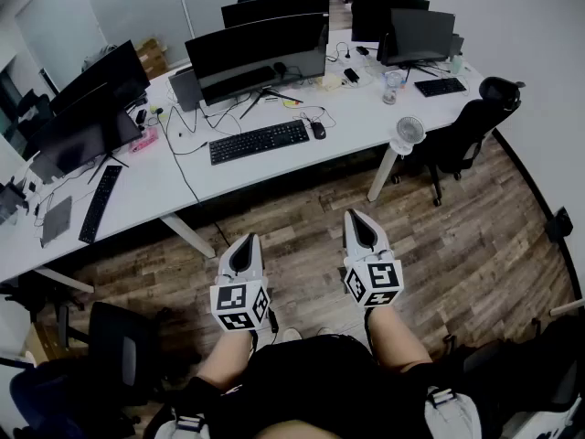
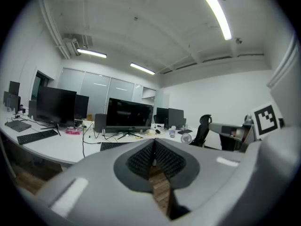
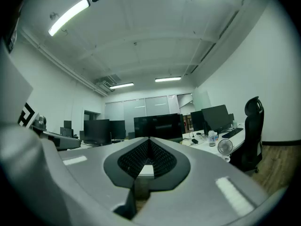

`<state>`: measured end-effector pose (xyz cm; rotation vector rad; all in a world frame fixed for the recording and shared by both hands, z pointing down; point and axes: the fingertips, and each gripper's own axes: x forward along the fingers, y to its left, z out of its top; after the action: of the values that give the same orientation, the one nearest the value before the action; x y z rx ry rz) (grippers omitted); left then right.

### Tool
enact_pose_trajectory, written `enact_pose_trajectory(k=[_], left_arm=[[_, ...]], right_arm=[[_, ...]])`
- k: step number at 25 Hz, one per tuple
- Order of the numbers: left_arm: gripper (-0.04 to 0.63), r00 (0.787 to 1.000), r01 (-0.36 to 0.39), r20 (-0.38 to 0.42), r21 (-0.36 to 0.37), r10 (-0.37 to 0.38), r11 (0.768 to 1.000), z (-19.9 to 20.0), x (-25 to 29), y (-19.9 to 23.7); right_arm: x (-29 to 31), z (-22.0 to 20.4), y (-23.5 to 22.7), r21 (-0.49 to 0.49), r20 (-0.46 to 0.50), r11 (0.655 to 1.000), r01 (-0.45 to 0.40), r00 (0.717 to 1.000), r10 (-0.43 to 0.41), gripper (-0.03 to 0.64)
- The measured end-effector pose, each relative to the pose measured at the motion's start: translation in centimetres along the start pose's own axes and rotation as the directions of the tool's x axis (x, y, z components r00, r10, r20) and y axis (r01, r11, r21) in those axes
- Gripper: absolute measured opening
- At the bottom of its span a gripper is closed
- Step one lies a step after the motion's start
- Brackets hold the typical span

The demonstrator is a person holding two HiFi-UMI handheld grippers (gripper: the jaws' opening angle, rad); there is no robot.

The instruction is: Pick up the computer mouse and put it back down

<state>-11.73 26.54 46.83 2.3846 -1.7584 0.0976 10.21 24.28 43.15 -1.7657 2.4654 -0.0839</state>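
Observation:
A black computer mouse (image 1: 318,130) lies on the long white desk (image 1: 366,122), just right of a black keyboard (image 1: 259,141). Both grippers hover over the wooden floor, well short of the desk and apart from the mouse. My left gripper (image 1: 247,242) is shut with nothing in it; its jaws meet at the tip in the left gripper view (image 2: 154,143). My right gripper (image 1: 358,219) is also shut and empty, its jaws (image 3: 148,141) closed together in the right gripper view. Both point toward the desk.
Several monitors (image 1: 258,55) stand along the desk, with cables, a second keyboard (image 1: 99,203) at the left and a bottle (image 1: 393,86). A small white fan (image 1: 410,133) and a black office chair (image 1: 466,124) stand at the right; another chair (image 1: 119,347) stands at the lower left.

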Motion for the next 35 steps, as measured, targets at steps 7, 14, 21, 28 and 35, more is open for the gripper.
enact_pose_trajectory(k=[7,14,21,28,35], left_arm=[[0.055,1.0,0.004,0.026,0.015,-0.004,1.0,0.9,-0.7,2.6],[0.054,0.998,0.021,0.059,0.027,-0.023,0.999,1.6,-0.1,6.6],[0.054,0.998,0.035,0.057,0.024,-0.036,0.999,1.9,2.6,9.1],[0.054,0.999,0.017,0.035,0.017,-0.017,1.0,1.3,9.4,10.8],[0.054,0.998,-0.021,0.053,0.03,0.02,0.999,3.7,21.6,11.6]], right_arm=[[0.7,0.4,2.5,-0.002,0.015,1.0,0.001,1.0,-0.001,-0.002],[3.0,0.4,5.0,-0.02,0.027,0.999,0.025,0.999,-0.025,-0.002],[6.1,0.2,4.9,-0.026,0.032,0.998,0.055,0.998,-0.054,-0.002],[12.9,-1.6,1.4,-0.012,0.022,0.998,0.058,0.998,-0.058,-0.002],[24.3,-1.5,-5.2,0.008,0.022,1.0,0.012,1.0,-0.012,-0.002]])
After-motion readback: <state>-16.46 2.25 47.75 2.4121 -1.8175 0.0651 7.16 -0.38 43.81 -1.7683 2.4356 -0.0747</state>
